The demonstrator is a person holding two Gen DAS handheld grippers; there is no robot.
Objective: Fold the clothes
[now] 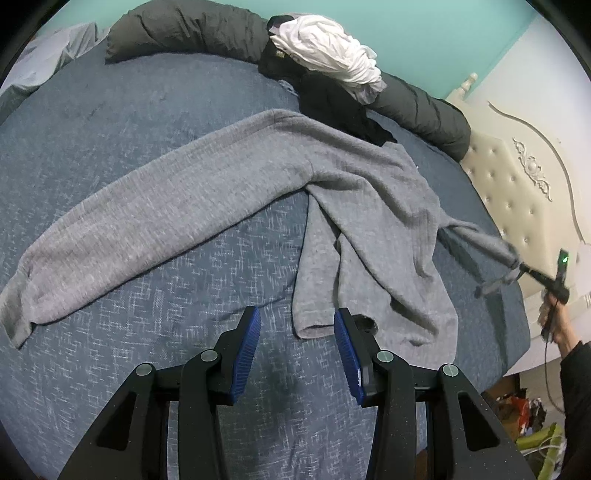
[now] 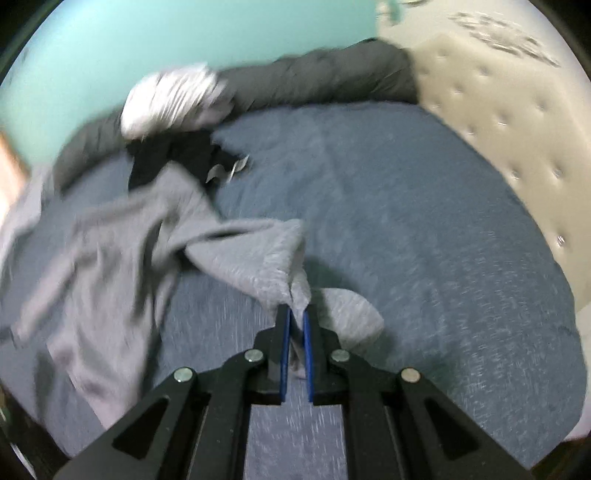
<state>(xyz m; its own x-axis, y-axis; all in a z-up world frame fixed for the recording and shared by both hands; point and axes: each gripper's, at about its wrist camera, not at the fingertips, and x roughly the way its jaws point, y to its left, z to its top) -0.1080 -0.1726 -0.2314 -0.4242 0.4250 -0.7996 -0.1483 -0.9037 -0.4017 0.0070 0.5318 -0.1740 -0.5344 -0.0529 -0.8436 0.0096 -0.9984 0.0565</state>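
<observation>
Left wrist view: the left gripper (image 1: 297, 325) is hovering over the blue bedspread (image 1: 147, 258) with its blue-padded jaws spread wide and gripping nothing. The grey sweater (image 1: 229, 177) is lying flat across the bed; one sleeve is stretching toward 9 o'clock, and the cuff of another part is lying just beyond the jaw gap, at 12 o'clock from the fingertips. At 3 o'clock the right gripper (image 1: 517, 267) is pulling a stretched end of the sweater. A white garment (image 1: 328, 48) and a black garment (image 1: 332, 99) are resting on a dark rolled duvet (image 1: 184, 29) at 12 o'clock.

Right wrist view (blurred): the right gripper (image 2: 296, 314) is pinching a fold of the grey sweater (image 2: 110, 251) between nearly closed jaws; the body of the garment is trailing toward 9 o'clock. A tufted headboard (image 2: 498, 122) is standing at 2 o'clock.
</observation>
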